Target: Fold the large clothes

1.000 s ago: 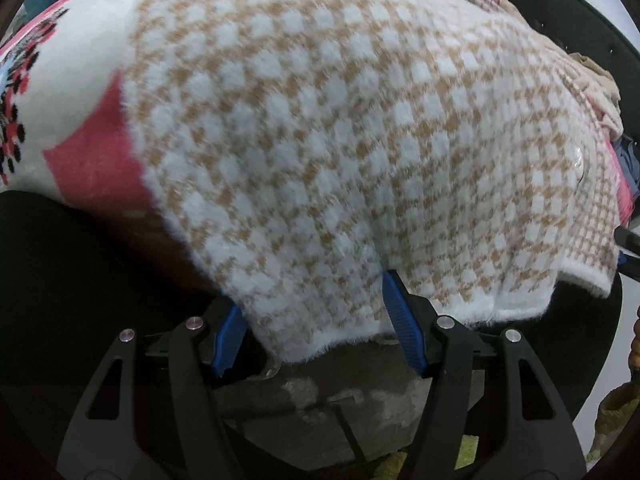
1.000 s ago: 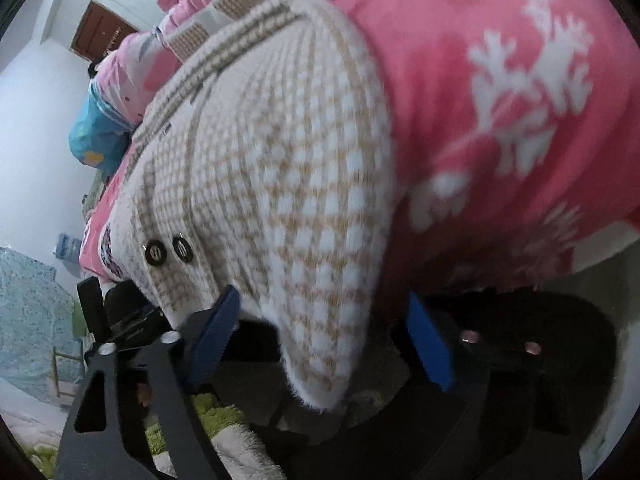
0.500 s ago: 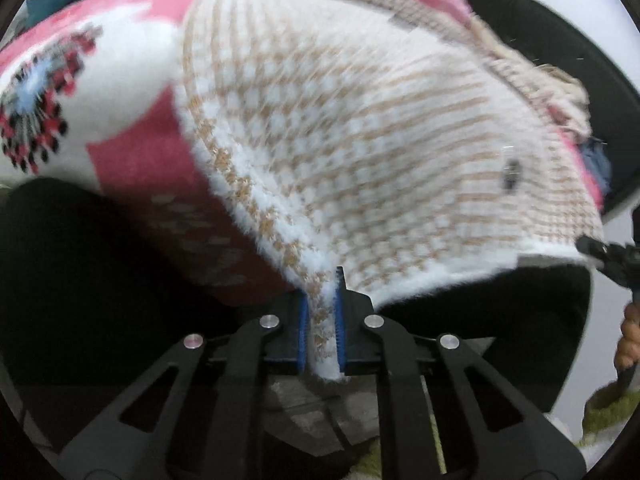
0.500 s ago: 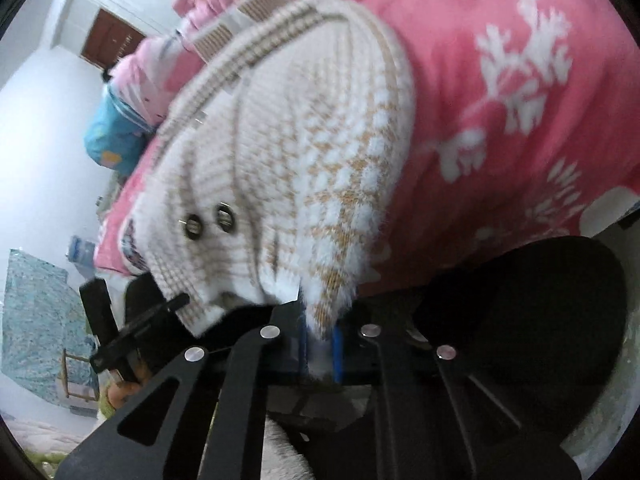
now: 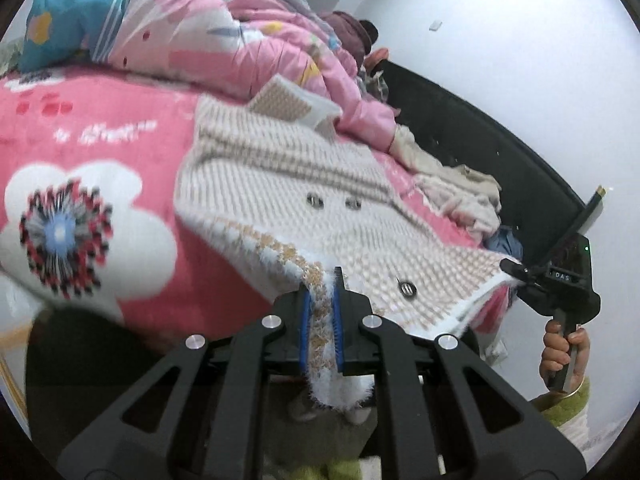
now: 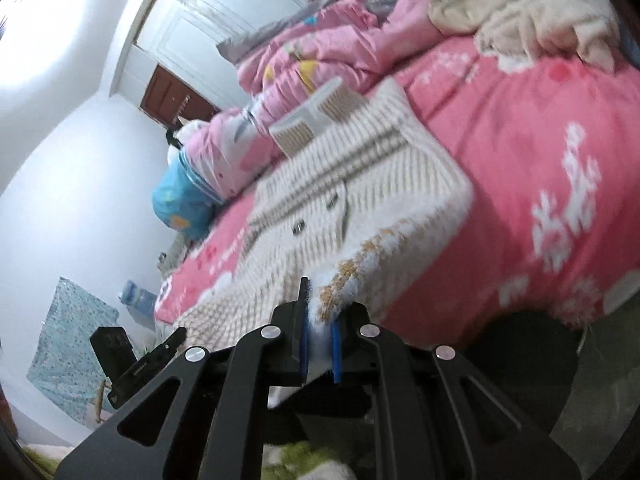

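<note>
Pink fleece covers the bed (image 5: 120, 184), a blanket printed with white flowers, and it serves as the landmark here: a rumpled pink quilt (image 5: 248, 40) is heaped at its far end, a blue pillow (image 5: 56, 20) lies beside the quilt, and a cream garment (image 5: 460, 188) is bunched along the blanket's far edge by the dark bed frame. Spread on the blanket lies the task's thing, a fuzzy white-and-tan checked cardigan (image 5: 288, 200) with metal buttons, its hem hanging off the blanket's near edge. A second ago both tools stood wide open around that hem; now each has closed on it and risen, so the hem is pulled up clear of the blanket's edge and stretched between the two corners. That suggests the grasping step is done and the fold itself is starting: the hem looks ready to be carried over toward the collar, which lies near the quilt. The left gripper (image 5: 321, 312) has its blue pads squeezed nearly together on the left hem corner, with fluff poking out below the jaws. The right gripper (image 6: 320, 334) is clamped the same way on the right hem corner, and from the left wrist view the person's hand (image 5: 564, 350) shows on its handle.
</note>
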